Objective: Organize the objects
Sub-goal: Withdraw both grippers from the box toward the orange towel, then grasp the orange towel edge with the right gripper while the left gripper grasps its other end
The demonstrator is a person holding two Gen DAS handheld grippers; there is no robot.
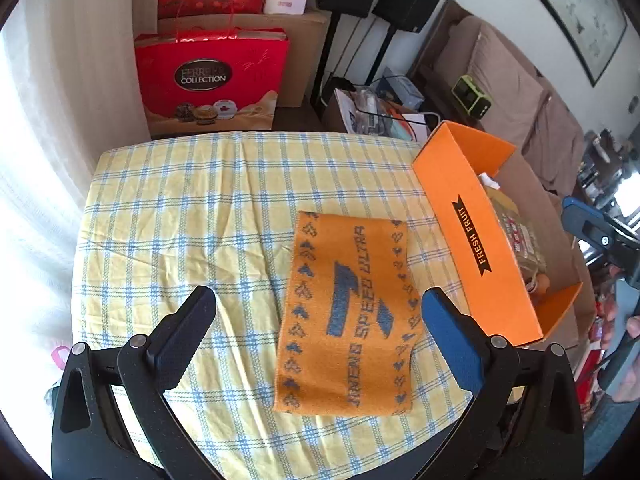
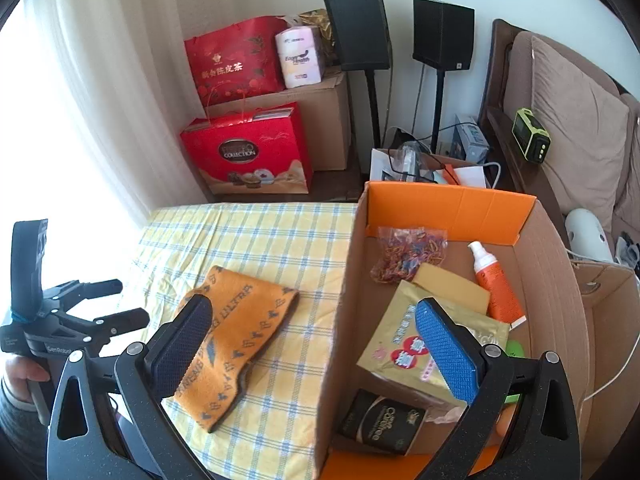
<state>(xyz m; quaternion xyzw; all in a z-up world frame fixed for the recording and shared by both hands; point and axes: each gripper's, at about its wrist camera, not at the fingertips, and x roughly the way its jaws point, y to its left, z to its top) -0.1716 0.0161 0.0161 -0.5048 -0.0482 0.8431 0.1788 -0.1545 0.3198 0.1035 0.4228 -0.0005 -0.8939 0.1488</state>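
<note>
**Folded towel lies between both grippers, box to its right**

The left gripper (image 1: 318, 308) hangs with fingers spread wide and empty above the checked bench (image 1: 168, 216). The orange towel (image 1: 348, 312) lies flat just ahead, towards its right finger, long axis running away from the fingers. The right gripper (image 2: 312, 320), also wide and empty, straddles the cardboard box (image 2: 452, 204) wall; judged nearer: left.

Seeing daylight glaring through white curtain (image 2: 100, 80); speakers (image 2: 360, 32) standing right of it, brown sofa (image 2: 580, 120) further right.
</note>
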